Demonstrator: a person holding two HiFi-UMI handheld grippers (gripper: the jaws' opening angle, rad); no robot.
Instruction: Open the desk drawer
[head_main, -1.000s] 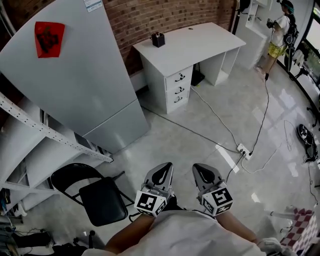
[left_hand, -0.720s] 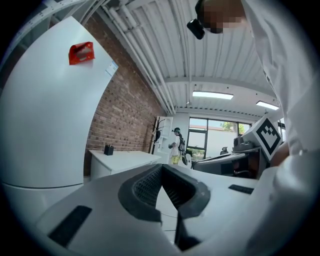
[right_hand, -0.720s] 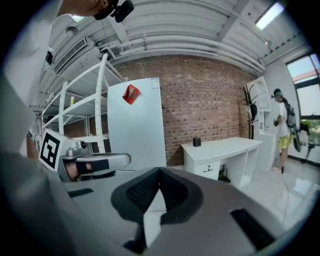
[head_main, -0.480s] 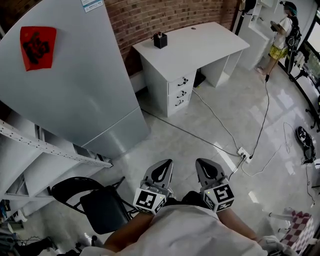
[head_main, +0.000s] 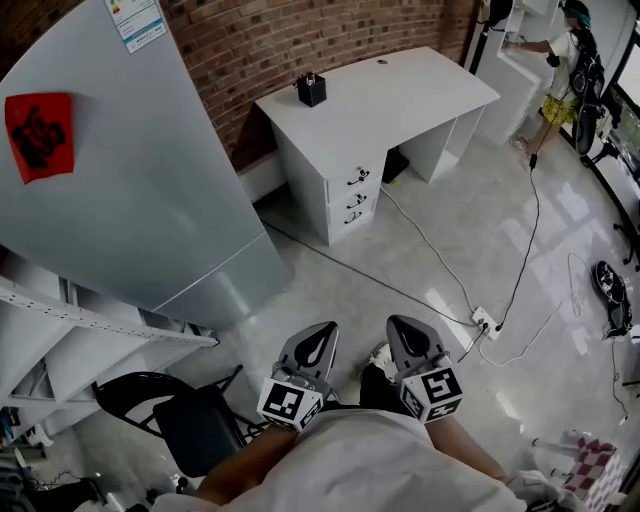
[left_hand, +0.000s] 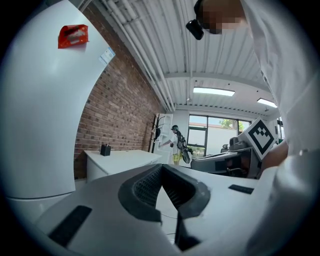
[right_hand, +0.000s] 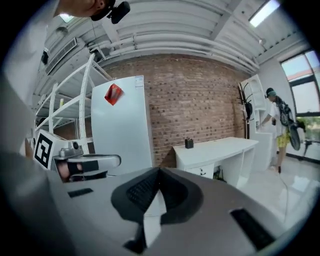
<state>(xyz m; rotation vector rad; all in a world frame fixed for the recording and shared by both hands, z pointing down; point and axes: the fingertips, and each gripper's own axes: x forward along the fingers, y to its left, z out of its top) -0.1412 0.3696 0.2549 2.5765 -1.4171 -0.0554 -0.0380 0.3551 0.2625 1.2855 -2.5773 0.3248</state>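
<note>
Against the brick wall (head_main: 290, 35) stands a tall pale refrigerator (head_main: 130, 190) with its door shut. A white shelving rack (head_main: 90, 335) is just beside it at the head view's left edge. The white desk (head_main: 400, 90) stands further along the same wall, well apart from both grippers. Three drawers (head_main: 355, 185) are stacked under the desk's left end, below its front edge. All three fronts sit flush and closed, each with a dark handle. A black chair (head_main: 195, 425) stands on the floor below the rack, near the left gripper (head_main: 320, 335). A person (head_main: 565, 50) stands beyond the desk's right end, facing a white unit.

The left gripper and the right gripper (head_main: 402, 328) are held side by side, low in the head view, over bare floor. Each gripper's own view shows its jaws brought together at the tips with nothing between them.

A black pen holder (head_main: 311, 90) stands at the desk's back left corner. A red sticker (head_main: 38, 135) is fixed to the refrigerator door. A white power strip (head_main: 487, 325) lies on the floor with cables running from it.

Only the head view shows the chair, the power strip and the floor cables. The right gripper view shows the drawer fronts. The left gripper view shows the desk's top and the pen holder, but the drawer fronts cannot be made out there. The left gripper view alone shows windows (left_hand: 210, 132) behind the person.
</note>
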